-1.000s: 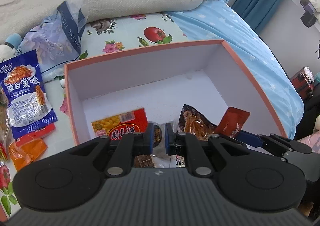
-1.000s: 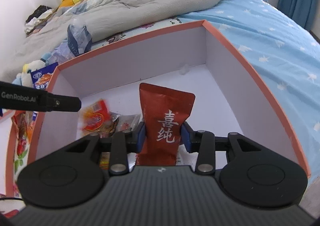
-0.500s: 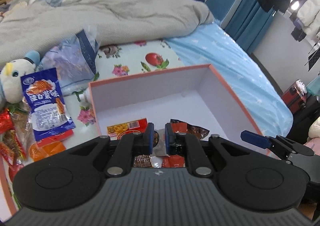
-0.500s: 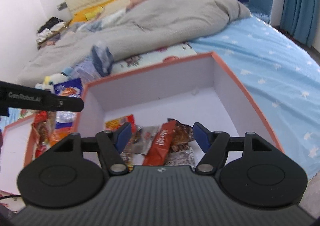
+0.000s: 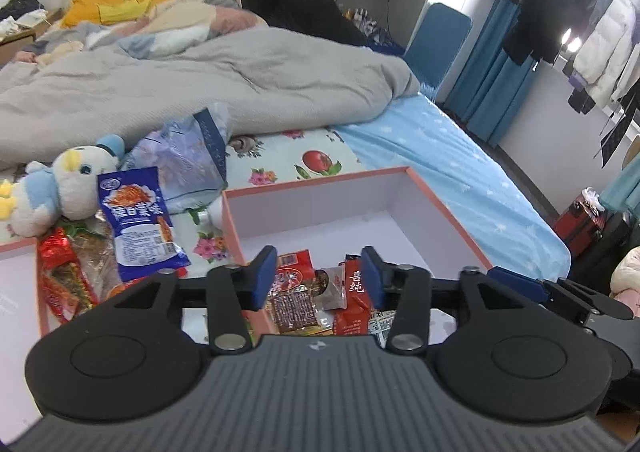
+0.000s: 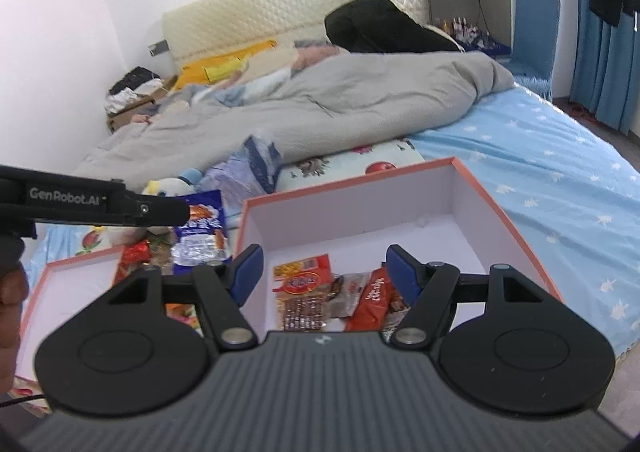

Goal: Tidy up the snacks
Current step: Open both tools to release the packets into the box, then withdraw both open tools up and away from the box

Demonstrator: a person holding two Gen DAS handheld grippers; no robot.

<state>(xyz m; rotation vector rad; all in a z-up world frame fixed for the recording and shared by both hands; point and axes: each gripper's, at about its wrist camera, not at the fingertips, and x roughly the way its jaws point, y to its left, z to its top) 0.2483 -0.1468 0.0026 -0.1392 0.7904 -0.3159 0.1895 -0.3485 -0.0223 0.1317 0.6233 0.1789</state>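
**Between drops: both tongs empty over the box**

Left wrist view: the left gripper (image 5: 318, 276) is opening, holding nothing, above the snack packets (image 5: 316, 292) lying at the box's (image 5: 452, 220) near edge. Next target is probably the blue packet (image 5: 138, 224) beside the plush toy (image 5: 60, 188).

Right wrist view: the right gripper (image 6: 324, 272) is hanging open and empty; the left tool is crossing toward the loose pile.

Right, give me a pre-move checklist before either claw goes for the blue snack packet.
1. Left claw empty: ok, jaws opening, nothing between them.
2. Right claw empty: ok, open.
3. Dropped snacks inside the orange-rimmed box: ok, red packet lies with the others at the near end.
4. Blue snack packet reachable: ok, on top of the pile left of the box.
5. Room left in box: ok, far half bare.
6. Plush toy clear of the packet: cannot tell.
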